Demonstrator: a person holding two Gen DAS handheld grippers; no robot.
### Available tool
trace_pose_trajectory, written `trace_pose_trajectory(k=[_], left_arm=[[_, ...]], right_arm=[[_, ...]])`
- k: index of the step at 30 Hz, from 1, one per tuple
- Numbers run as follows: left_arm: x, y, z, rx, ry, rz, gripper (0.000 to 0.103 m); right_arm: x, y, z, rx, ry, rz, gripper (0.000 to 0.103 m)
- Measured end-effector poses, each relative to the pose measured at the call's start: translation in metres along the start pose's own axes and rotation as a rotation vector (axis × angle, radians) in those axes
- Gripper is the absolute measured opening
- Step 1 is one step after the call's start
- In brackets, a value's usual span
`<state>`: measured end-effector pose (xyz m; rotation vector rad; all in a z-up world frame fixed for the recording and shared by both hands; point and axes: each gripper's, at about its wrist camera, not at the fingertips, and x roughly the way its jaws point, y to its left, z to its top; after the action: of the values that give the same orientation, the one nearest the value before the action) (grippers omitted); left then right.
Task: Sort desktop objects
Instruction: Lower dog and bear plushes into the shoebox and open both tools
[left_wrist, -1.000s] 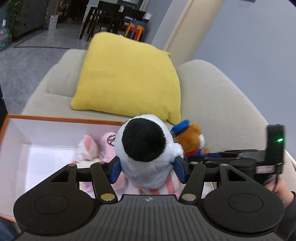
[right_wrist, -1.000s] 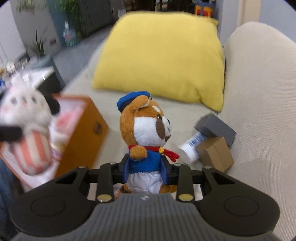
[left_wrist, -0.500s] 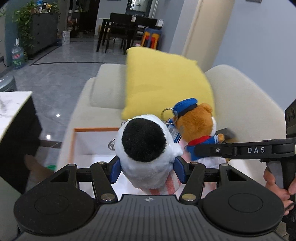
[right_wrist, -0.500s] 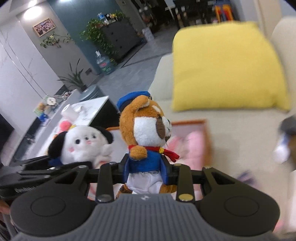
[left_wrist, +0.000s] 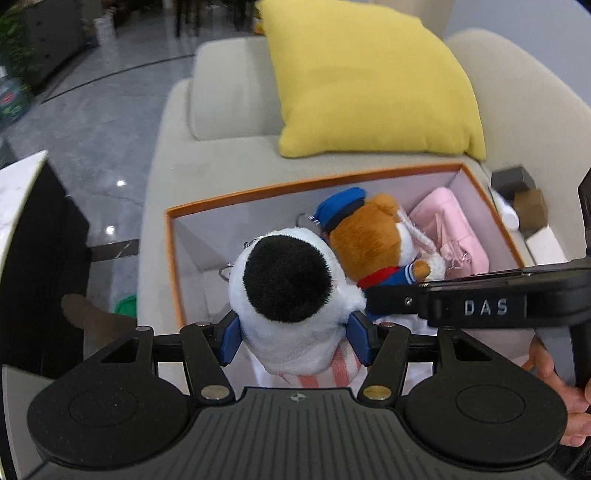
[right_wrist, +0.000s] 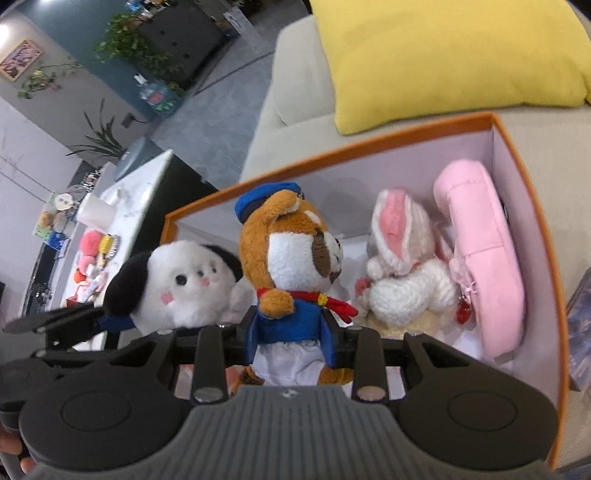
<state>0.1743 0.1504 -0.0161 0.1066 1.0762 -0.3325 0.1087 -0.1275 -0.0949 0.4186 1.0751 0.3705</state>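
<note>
My left gripper (left_wrist: 295, 338) is shut on a white plush dog with black ears (left_wrist: 291, 288) and holds it over the open orange box (left_wrist: 236, 194). My right gripper (right_wrist: 291, 339) is shut on a brown plush in a blue cap and blue jacket (right_wrist: 291, 258), held over the same box (right_wrist: 369, 142). The two toys are side by side: the brown plush (left_wrist: 369, 236) shows right of the dog, and the dog (right_wrist: 177, 284) shows left of the brown plush. A white-and-pink plush rabbit (right_wrist: 402, 269) and a pink pouch (right_wrist: 487, 266) lie in the box's right part.
The box sits on a beige sofa (left_wrist: 229, 103) with a yellow cushion (left_wrist: 373, 85) behind it. Small dark and cardboard boxes (left_wrist: 521, 192) lie on the sofa right of the box. A dark table with a white top (right_wrist: 129, 195) stands to the left.
Both grippers have tilted down and moved over the box with their toys still held. The box's inside, with the rabbit and pouch, has come into view.
</note>
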Motion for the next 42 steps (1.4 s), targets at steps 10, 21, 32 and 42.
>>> trace_pose_trajectory(k=[10, 21, 32, 42], left_arm=[[0.047, 0.018, 0.02, 0.039, 0.065, -0.127, 0.07], [0.075, 0.027, 0.022, 0.109, 0.132, -0.182, 0.074], [0.064, 0.022, 0.01, 0.155, 0.069, -0.163, 0.076], [0.06, 0.022, 0.004, 0.088, 0.016, -0.11, 0.059]], right_arm=[[0.03, -0.033, 0.007, 0.104, 0.035, 0.03, 0.035], [0.035, -0.028, 0.01, 0.069, 0.015, 0.088, 0.047], [0.018, -0.011, 0.01, -0.05, -0.043, 0.019, 0.042], [0.046, 0.002, 0.019, -0.135, -0.032, -0.093, 0.016]])
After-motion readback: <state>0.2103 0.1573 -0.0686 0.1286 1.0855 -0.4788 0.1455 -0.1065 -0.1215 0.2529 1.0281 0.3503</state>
